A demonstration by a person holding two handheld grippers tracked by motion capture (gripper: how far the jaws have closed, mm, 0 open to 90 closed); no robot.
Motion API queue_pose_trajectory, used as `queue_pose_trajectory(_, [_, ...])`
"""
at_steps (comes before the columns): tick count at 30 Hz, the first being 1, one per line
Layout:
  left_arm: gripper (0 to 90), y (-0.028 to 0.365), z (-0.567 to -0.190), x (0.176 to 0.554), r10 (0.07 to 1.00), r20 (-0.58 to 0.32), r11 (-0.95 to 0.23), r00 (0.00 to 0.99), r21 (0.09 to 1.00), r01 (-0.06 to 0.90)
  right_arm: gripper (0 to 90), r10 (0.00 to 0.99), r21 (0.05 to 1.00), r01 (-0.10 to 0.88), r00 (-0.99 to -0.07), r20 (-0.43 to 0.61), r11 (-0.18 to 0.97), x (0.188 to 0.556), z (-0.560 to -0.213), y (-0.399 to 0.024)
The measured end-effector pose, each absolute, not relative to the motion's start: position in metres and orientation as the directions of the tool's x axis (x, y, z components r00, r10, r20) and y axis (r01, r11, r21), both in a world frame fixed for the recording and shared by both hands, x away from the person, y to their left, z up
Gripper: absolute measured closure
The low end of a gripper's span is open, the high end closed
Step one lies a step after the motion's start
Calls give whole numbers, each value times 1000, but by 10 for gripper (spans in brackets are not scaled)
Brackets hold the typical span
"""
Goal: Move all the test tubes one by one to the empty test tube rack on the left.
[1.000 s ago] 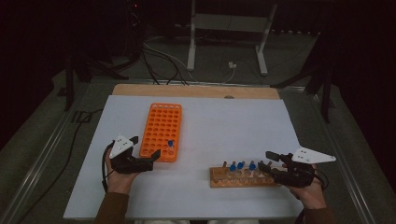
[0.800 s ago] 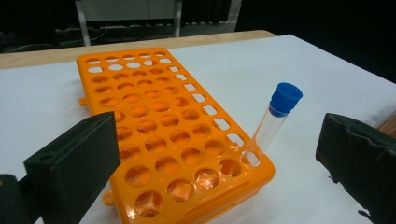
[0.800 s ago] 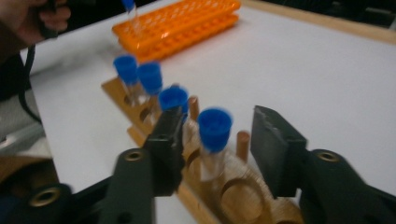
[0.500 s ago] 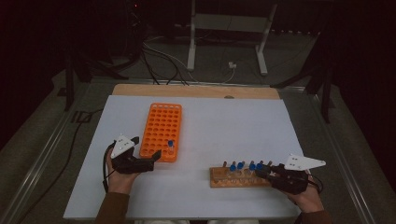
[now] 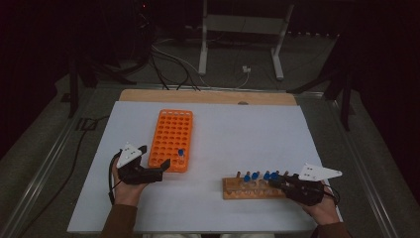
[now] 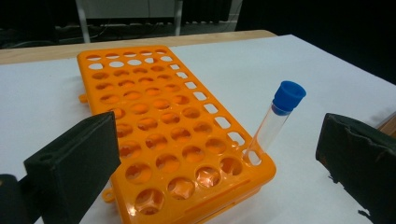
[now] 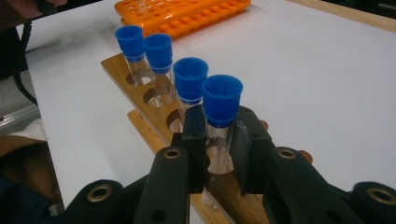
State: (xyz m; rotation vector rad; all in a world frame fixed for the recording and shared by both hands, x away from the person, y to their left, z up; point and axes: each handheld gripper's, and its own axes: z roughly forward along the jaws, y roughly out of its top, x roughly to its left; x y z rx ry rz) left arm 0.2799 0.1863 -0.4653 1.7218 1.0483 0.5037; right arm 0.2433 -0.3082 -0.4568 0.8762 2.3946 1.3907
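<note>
High view: my right tool [image 5: 278, 182] sits at the wooden rack's [image 5: 233, 191] right end; left tool [image 5: 154, 159], spread, rests beside the orange rack [image 5: 171, 130]. Right gripper view: jaws have just closed, pinching the nearest tube [image 7: 221, 112], upright, so it lifts straight up.

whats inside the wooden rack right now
The wooden rack holds four clear tubes with blue caps in a row; the right tool has just closed on the nearest tube. The tube bottoms are hidden inside the holes.
</note>
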Motion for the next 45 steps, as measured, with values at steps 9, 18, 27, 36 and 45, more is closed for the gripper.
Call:
queue_pose_trajectory(9, [5, 187, -464, 279, 837, -143, -101, 528, 908, 406, 769, 621, 874, 370, -777, 104, 317, 245, -434, -317])
queue_pose_trajectory(18, [5, 184, -457, 276, 829, -131, -119, 544, 909, 400, 770, 617, 903, 345, -778, 123, 255, 250, -402, -322])
queue_pose_trajectory(27, [6, 180, -444, 277, 808, -128, -121, 576, 920, 374, 770, 642, 914, 304, -764, 65, 269, 266, -373, -318])
queue_pose_trajectory(36, [18, 162, -436, 283, 785, -93, -153, 612, 929, 338, 770, 655, 926, 296, -752, 75, 234, 286, -370, -302])
queue_pose_trajectory(45, [11, 131, -416, 288, 757, -94, -179, 646, 922, 344, 770, 638, 927, 305, -764, 100, 220, 302, -370, -283])
